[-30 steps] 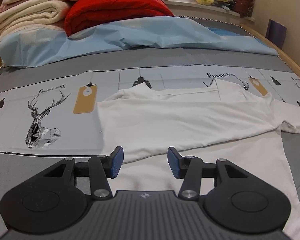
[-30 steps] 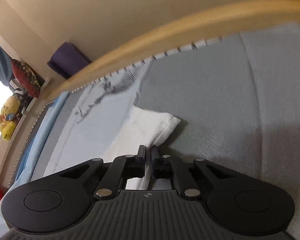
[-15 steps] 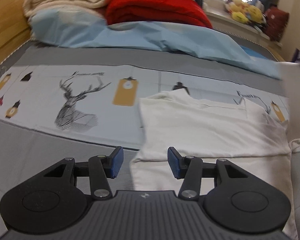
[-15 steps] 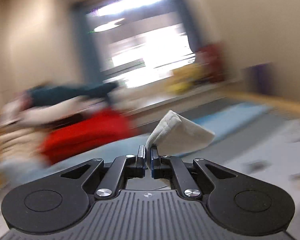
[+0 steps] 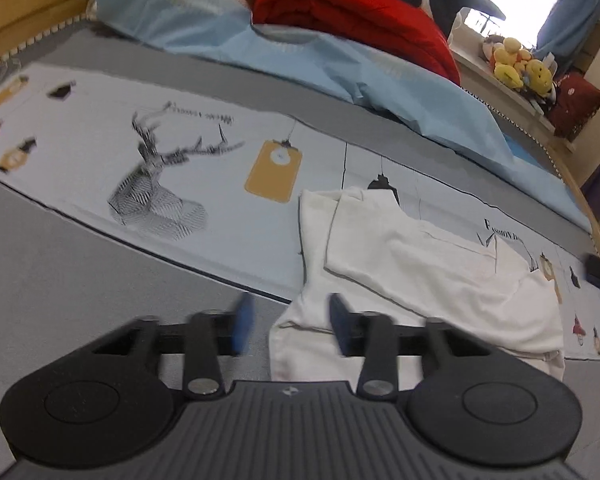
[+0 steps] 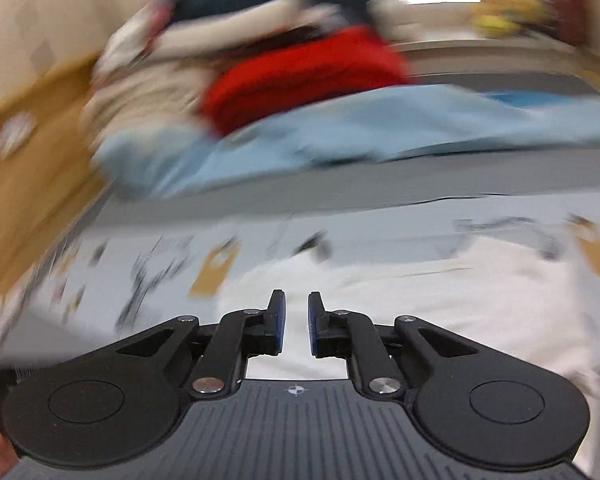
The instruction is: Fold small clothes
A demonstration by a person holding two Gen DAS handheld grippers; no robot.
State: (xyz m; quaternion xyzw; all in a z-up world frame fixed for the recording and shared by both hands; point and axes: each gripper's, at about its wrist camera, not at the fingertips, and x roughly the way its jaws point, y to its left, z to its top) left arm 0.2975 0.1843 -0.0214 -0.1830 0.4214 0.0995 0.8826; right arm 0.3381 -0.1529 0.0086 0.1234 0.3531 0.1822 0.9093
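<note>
We see the white shirt [image 5: 416,264] lying partly folded on the printed bedsheet [image 5: 204,160], its near left corner just ahead of our left gripper [image 5: 290,326]. That gripper's jaws have just been closing; they stand apart with the shirt's corner between the 2 blue pads [image 5: 242,322], not yet pressed on it. Our right gripper [image 6: 296,322] hangs over the shirt [image 6: 440,304] in a blurred view; its jaws have just been opening and show a narrow gap, nothing held. A red blanket [image 5: 352,12] and a light blue sheet [image 5: 340,68] lie beyond.
</note>
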